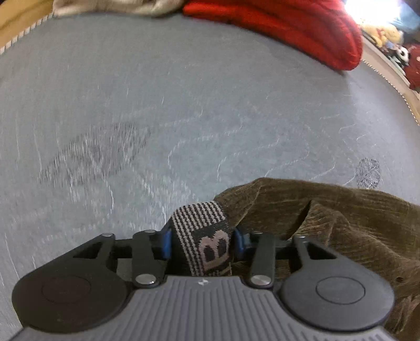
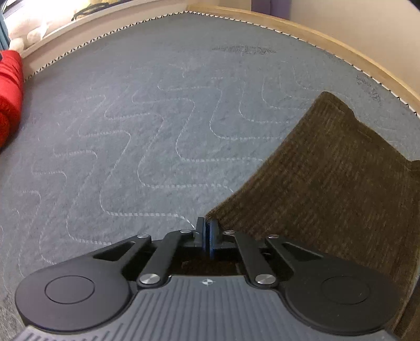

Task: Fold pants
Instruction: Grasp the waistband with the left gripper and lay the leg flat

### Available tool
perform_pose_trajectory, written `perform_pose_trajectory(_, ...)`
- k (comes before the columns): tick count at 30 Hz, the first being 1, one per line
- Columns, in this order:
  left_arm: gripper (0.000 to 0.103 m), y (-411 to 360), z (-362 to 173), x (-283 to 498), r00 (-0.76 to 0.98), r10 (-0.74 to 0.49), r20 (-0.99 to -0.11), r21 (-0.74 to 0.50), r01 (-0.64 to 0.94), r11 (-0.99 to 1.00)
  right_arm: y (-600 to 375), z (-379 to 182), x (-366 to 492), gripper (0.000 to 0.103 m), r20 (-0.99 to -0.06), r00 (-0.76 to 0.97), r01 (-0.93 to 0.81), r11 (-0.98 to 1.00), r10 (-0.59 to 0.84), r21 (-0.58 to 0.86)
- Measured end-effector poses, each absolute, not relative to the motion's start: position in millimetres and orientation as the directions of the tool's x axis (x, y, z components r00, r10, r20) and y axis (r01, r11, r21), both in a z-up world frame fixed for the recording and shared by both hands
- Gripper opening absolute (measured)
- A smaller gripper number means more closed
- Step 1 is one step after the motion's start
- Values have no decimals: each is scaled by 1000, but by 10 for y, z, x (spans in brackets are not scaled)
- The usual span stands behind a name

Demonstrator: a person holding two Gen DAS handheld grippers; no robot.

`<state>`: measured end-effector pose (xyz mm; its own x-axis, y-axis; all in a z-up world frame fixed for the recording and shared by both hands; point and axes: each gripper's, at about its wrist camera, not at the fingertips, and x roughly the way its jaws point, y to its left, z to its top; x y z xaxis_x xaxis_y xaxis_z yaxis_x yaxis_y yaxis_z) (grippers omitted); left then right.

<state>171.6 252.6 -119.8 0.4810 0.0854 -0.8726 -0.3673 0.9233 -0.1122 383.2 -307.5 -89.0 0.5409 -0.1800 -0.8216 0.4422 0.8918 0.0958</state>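
The pants (image 1: 328, 223) are brown corduroy with a striped black-and-grey elastic waistband (image 1: 203, 230) bearing a letter B. My left gripper (image 1: 202, 240) is shut on that waistband, with the brown cloth bunched to its right. In the right wrist view my right gripper (image 2: 207, 234) is shut on the edge of the brown pants (image 2: 323, 183), which rise taut to the right above the grey quilted mattress (image 2: 157, 131). The rest of the pants is hidden below both grippers.
A red knitted garment (image 1: 288, 28) lies at the far edge of the mattress (image 1: 157, 105); it also shows in the right wrist view (image 2: 9, 99). A beige cloth (image 1: 110, 8) lies beside it. A wooden frame (image 2: 328, 39) borders the mattress.
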Motion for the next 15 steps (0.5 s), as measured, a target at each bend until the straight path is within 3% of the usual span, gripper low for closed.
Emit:
perform_pose_trajectory(3, 45, 2460, -1069, 1706, 553, 123, -824, -100, -356, 929, -3188, -865, 3881, 0, -785, 592, 461, 875, -180, 147)
perform_pose_trajectory(5, 45, 2451, -1066, 1718, 560, 146, -816, -91, -373, 923, -3276, -809, 3827, 0, -695, 674, 497, 849, -248, 179)
perform_pose_trajectory(7, 54, 2471, -1101, 1744, 529, 148, -836, -93, -401, 911, -3383, -748, 3772, 0, -624, 725, 504, 842, -291, 193)
perform_pose_trajectory(10, 74, 2420, -1073, 1803, 427, 195, -883, 1, -415, 910, -3516, -854, 3761, 1, -728, 673, 475, 830, -130, 291)
perform_pose_trajectory(12, 77, 2394, -980, 1767, 426, 254, -868, 51, -434, 900, -3440, -790, 3606, 3, -732, 681, 376, 863, -12, 336)
perform_pose_trajectory(15, 77, 2332, -723, 1694, 517, 229, -825, -20, -433, 901, -3230, -541, 3238, 8, -677, 735, 228, 927, 36, 297)
